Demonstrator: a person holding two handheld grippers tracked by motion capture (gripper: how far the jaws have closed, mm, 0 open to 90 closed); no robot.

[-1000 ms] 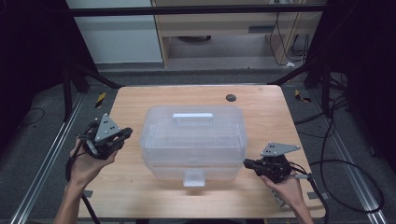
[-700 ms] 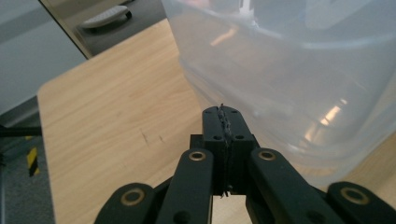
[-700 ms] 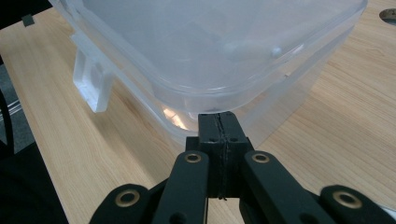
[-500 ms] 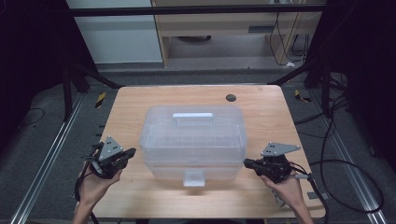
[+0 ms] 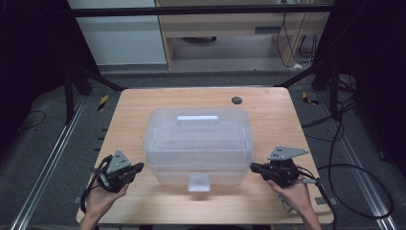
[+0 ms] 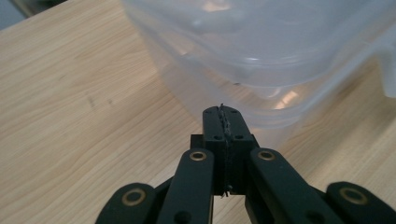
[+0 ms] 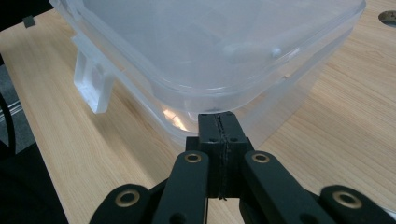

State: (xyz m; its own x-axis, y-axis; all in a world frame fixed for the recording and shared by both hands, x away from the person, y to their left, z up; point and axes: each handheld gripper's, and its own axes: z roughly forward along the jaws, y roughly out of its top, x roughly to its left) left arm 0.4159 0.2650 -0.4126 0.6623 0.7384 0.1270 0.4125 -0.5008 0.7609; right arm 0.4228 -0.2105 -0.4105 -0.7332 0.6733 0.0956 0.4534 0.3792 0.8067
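- Storage box (image 5: 197,143), clear plastic with lid on and front latch (image 5: 198,182) closed, is sitting mid-bench toward the near edge.
- Left hand-held gripper (image 5: 139,167) and right hand-held gripper (image 5: 253,167) are flanking its ends, jaws pressed together, gripping nothing.
- Opening is looking unstarted.

Storage box (image 5: 197,143): translucent plastic, smooth, semi-gloss w/ soft highlights; front latch (image 5: 199,182) opaque white plastic. Table (image 5: 143,105): light wood-grain top, matt, smooth; dark round insert (image 5: 236,100) at 1 o'clock of box. Left gripper (image 6: 223,114) & right gripper (image 7: 220,120): black matt plastic links, brass-look rivets, grey metal-look top plates.
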